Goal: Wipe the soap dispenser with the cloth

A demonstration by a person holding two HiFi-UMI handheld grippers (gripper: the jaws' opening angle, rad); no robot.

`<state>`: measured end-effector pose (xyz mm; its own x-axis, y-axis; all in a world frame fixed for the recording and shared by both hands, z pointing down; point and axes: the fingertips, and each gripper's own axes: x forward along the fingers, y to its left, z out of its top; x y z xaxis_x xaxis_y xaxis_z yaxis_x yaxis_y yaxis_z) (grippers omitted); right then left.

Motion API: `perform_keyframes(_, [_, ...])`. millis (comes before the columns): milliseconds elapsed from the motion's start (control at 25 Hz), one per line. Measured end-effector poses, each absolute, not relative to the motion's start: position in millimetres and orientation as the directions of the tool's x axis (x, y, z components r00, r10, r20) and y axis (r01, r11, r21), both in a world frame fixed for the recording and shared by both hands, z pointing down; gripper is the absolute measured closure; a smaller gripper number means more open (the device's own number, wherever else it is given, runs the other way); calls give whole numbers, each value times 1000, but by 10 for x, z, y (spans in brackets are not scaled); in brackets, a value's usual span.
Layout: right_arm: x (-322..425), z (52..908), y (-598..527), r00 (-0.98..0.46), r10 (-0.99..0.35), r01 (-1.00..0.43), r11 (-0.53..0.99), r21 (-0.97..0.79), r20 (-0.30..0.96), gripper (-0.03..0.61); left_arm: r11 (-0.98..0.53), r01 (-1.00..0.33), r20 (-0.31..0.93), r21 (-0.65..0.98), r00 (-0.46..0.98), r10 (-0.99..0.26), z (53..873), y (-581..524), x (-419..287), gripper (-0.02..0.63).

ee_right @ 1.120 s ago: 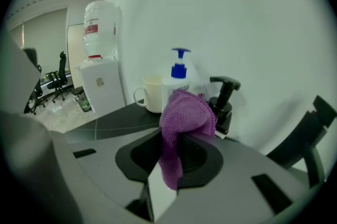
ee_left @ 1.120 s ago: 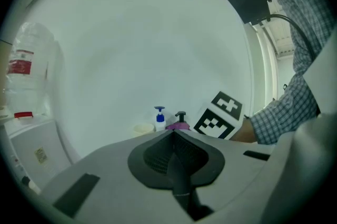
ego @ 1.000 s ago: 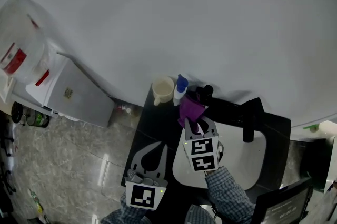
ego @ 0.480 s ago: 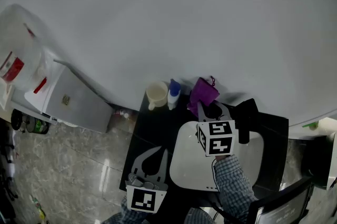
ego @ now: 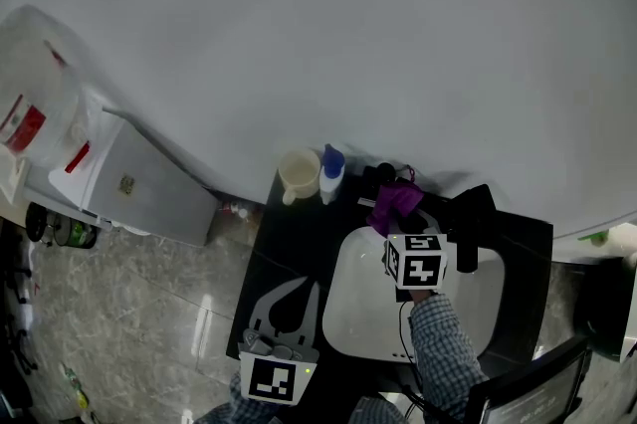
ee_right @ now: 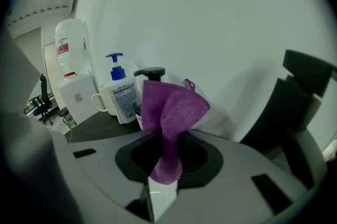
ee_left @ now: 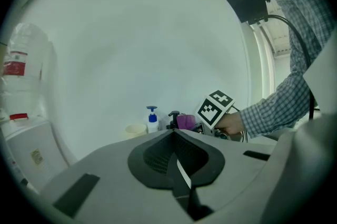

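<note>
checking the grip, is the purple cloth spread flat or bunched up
Bunched: the right claw pinches the purple cloth at its lower end, folds standing upright.

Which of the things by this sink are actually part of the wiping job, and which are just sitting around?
Part of the job:
purple cloth, clamped in the right tongs
black-pump soap dispenser, just behind the cloth

Just sitting about:
cream mug
white bottle with blue pump
black tap
white sink basin
white water cooler
left tongs, shut and empty
</note>
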<state>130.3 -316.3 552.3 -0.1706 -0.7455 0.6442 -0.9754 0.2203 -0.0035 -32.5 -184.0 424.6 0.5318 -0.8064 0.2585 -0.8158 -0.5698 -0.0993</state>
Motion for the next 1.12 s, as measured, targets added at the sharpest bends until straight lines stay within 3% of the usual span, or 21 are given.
perform_keyframes(280, [1421,5387,-3049,-177,-754,-974,225,-5,633,499,-570,-816,249,-100,534,-808,4210,-1843,-275,612])
perform_keyframes(720, [1194,3978,-3310,-302,-882,-941,336,34,363,499,-585,-802,234,-116,551,-801,4105,-1863,-134,612])
perform_keyframes(1120, [1390,4610,-3558,-195,-874,-965,252,73,446,499,-558,-822,251,-111,520,-816,4189,-1842,-247,612])
